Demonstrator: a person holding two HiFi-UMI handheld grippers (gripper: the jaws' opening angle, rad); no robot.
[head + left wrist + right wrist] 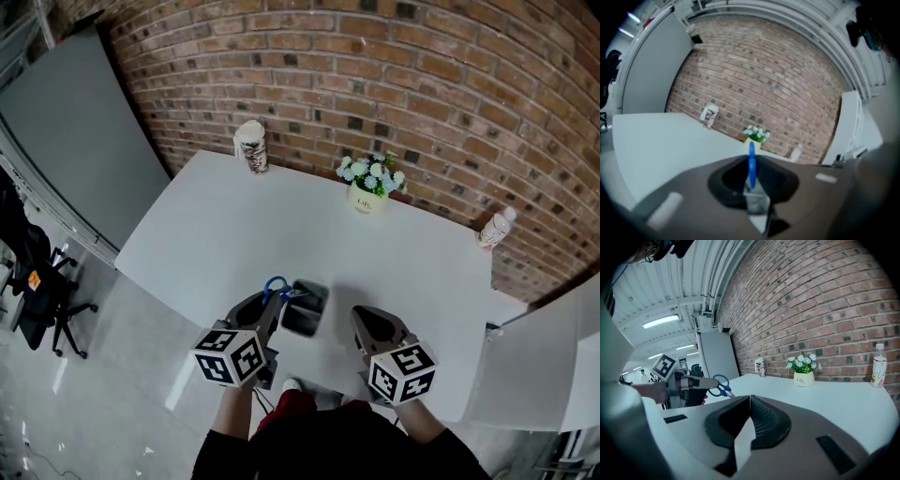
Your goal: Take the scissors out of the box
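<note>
Blue-handled scissors [275,285] are clamped in my left gripper [279,298], lifted just above and left of the small dark box [322,298] near the table's front edge. In the left gripper view the blue handle [751,161] stands upright between the jaws of that gripper [751,180]. From the right gripper view, the scissors [721,386] stick out of the left gripper [705,383] with their blades slanting down. My right gripper [361,314] hovers to the right of the box; its jaws [750,399] meet at the tips with nothing between them.
On the white table [234,225] a yellow pot of flowers [371,186] and a patterned cup [251,146] stand at the far edge by the brick wall. A bottle [495,228] is at the far right corner. An office chair [37,281] stands left on the floor.
</note>
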